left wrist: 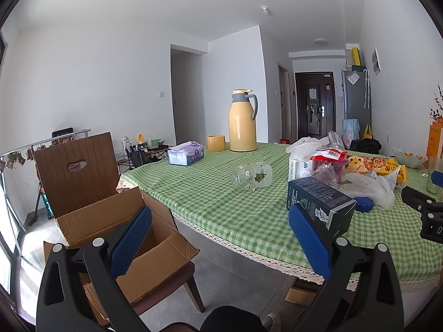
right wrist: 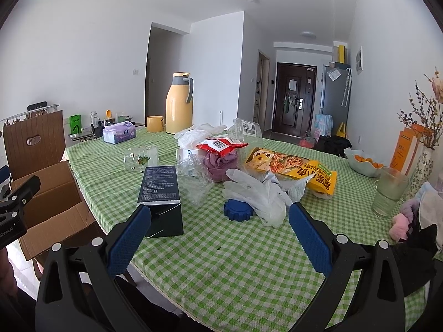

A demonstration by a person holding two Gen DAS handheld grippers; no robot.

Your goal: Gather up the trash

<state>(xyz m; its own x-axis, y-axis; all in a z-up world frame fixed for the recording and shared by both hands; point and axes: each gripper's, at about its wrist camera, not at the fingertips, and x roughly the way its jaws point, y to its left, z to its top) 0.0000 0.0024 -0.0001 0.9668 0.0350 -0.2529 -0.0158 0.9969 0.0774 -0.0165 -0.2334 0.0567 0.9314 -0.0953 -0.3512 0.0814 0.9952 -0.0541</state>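
Nearest, left gripper [left wrist: 220, 243] spread wide and empty, hovering off the near left corner of the table [left wrist: 210, 193], one blue pad over the open cardboard box [left wrist: 121, 238], the other at the table edge just beside the dark carton [left wrist: 318, 202]. Right gripper [right wrist: 220, 232] likewise spread wide, holding nothing, above the checked cloth near the table's near edge. Between and just beyond its pads: dark carton [right wrist: 162, 191] lying flat toward the left, touching or nearly touching the left pad; blue ridged lid [right wrist: 239, 209] in the middle, partly under a crumpled clear plastic bag [right wrist: 260, 193]. Open cardboard box [right wrist: 52, 207] on a chair [left wrist: 74, 166] at far left, off the table. Further back, a heap of trash mid-table: yellow snack packet [right wrist: 313, 177], red wrapper [right wrist: 220, 145], clear plastic tray [right wrist: 247, 131], purple cloth [right wrist: 221, 163]. Left of the heap, a glass jar [right wrist: 141, 157] tipped on its side. At right, a glass mug [right wrist: 389, 191] and a bowl of oranges [right wrist: 362, 160]. Farthest, tissue box [right wrist: 119, 132], yellow cup [right wrist: 154, 123], tall yellow flask [right wrist: 179, 103].
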